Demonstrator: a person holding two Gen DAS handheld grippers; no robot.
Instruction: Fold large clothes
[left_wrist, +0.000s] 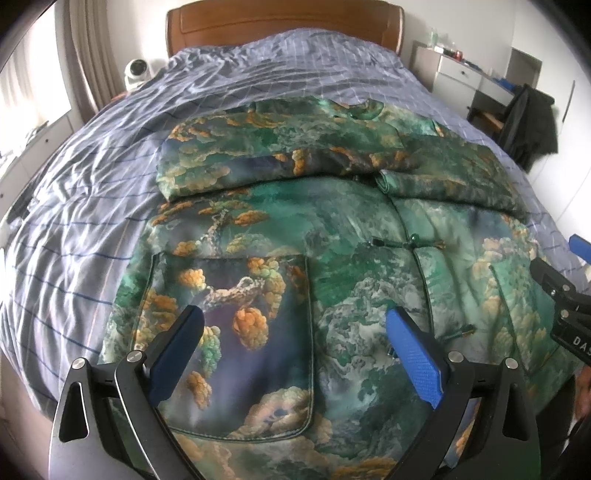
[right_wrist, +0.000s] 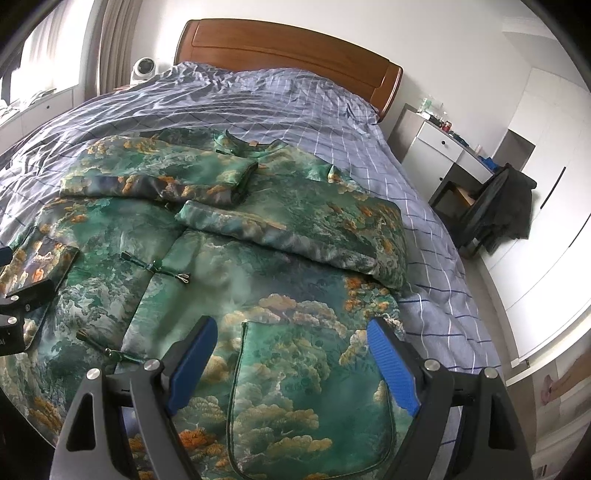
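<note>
A large green satin jacket (left_wrist: 332, 221) with orange cloud print lies front-up on the bed, also in the right wrist view (right_wrist: 229, 266). Both sleeves (left_wrist: 258, 155) are folded across the chest. It has knot buttons (left_wrist: 410, 242) down the front and two patch pockets (left_wrist: 243, 332). My left gripper (left_wrist: 295, 325) is open above the left pocket, near the hem. My right gripper (right_wrist: 291, 339) is open above the right pocket (right_wrist: 306, 395). Each gripper's fingers show at the edge of the other's view (left_wrist: 561, 291).
The bed (left_wrist: 92, 206) has a wrinkled blue checked cover and a wooden headboard (right_wrist: 295, 48). A white fan (right_wrist: 144, 68) stands at the left of the headboard. A white nightstand (right_wrist: 436, 144) and a chair with dark clothes (right_wrist: 506, 206) stand to the right.
</note>
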